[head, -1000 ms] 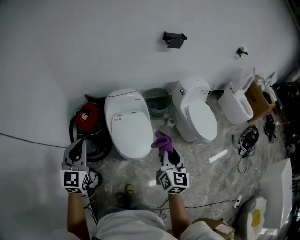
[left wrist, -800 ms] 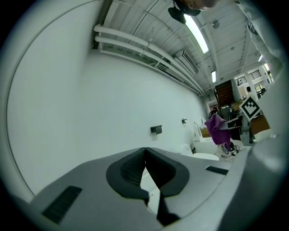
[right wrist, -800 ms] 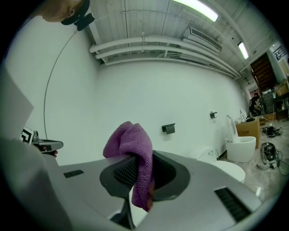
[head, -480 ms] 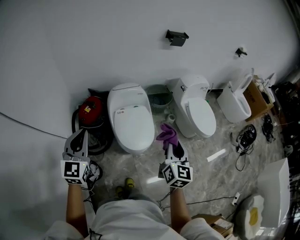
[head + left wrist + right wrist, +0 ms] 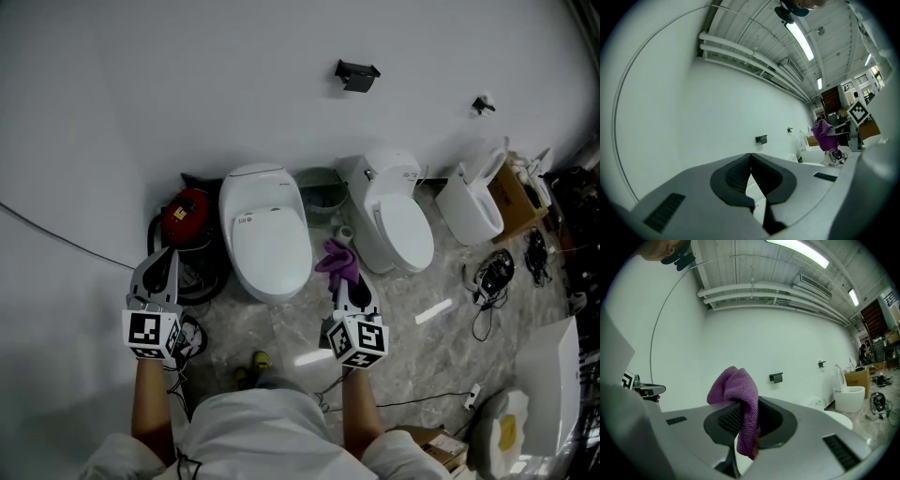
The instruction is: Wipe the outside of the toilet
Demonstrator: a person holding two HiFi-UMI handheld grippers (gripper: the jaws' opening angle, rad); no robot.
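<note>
A white toilet [image 5: 268, 237] with its lid down stands against the wall, just ahead and between my two grippers. My right gripper [image 5: 348, 282] is shut on a purple cloth [image 5: 338, 262], which bunches above the jaws and hangs down between them [image 5: 738, 405]. It hovers off the toilet's right side, not touching it. My left gripper [image 5: 159, 271] is shut with nothing in it, its pads meeting [image 5: 750, 165], and sits left of the toilet, over a red vacuum and hose.
A second white toilet [image 5: 396, 223] stands to the right, with a grey bin [image 5: 322, 200] between the two. A third toilet [image 5: 473, 202], a cardboard box [image 5: 514, 197] and cables [image 5: 492, 275] lie further right. A red vacuum [image 5: 184, 221] sits left. Marble floor runs below.
The view has drifted slightly; both grippers have edged forward and up a little towards the toilet. The cloth stays held in the right gripper.
</note>
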